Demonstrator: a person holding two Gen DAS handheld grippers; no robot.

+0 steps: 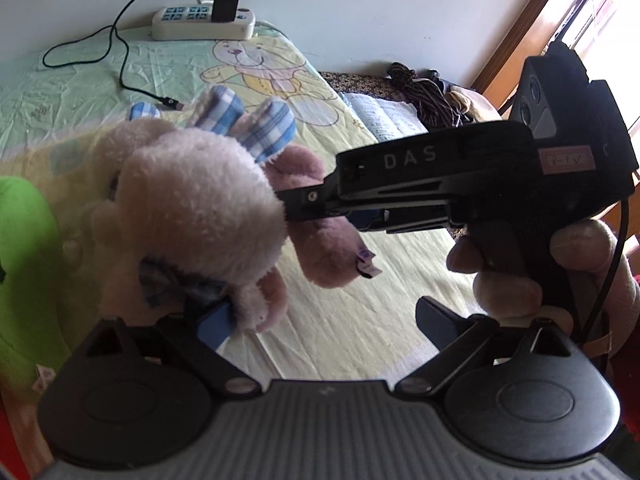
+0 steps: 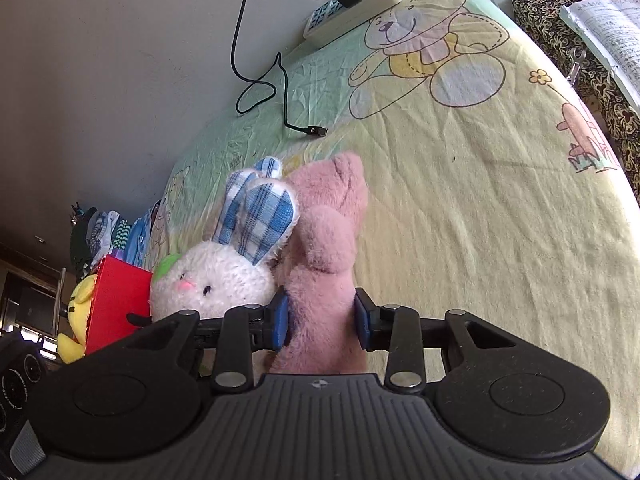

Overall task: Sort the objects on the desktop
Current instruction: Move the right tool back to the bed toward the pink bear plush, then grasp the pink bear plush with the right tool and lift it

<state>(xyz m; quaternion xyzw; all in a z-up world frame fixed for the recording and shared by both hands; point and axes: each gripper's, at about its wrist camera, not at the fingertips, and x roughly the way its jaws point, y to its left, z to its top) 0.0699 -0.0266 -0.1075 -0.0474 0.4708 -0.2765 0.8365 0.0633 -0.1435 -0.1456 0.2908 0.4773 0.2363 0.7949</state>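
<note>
A pink plush toy (image 2: pixel 324 240) hangs above the cartoon bedsheet (image 2: pixel 480 200), and my right gripper (image 2: pixel 320 320) is shut on its body, blue pads pressed into both sides. In the left wrist view, a hand holds the right gripper (image 1: pixel 298 200) as it reaches in from the right, clamped on that pink plush toy (image 1: pixel 328 248). A white bunny (image 1: pixel 200 208) with blue plaid ears leans against the pink toy. My left gripper (image 1: pixel 326 324) is open, and its left finger (image 1: pixel 216 328) touches the bunny's underside. The white bunny (image 2: pixel 212 280) faces the right wrist camera.
A red box (image 2: pixel 116 300) stands at the left with a yellow plush (image 2: pixel 76 320) behind it. A green plush (image 1: pixel 24 260) is at the far left. A power strip (image 1: pixel 204 24) with a charger and a black cable (image 1: pixel 120 52) lie by the wall. An open book (image 2: pixel 608 28) is to the right.
</note>
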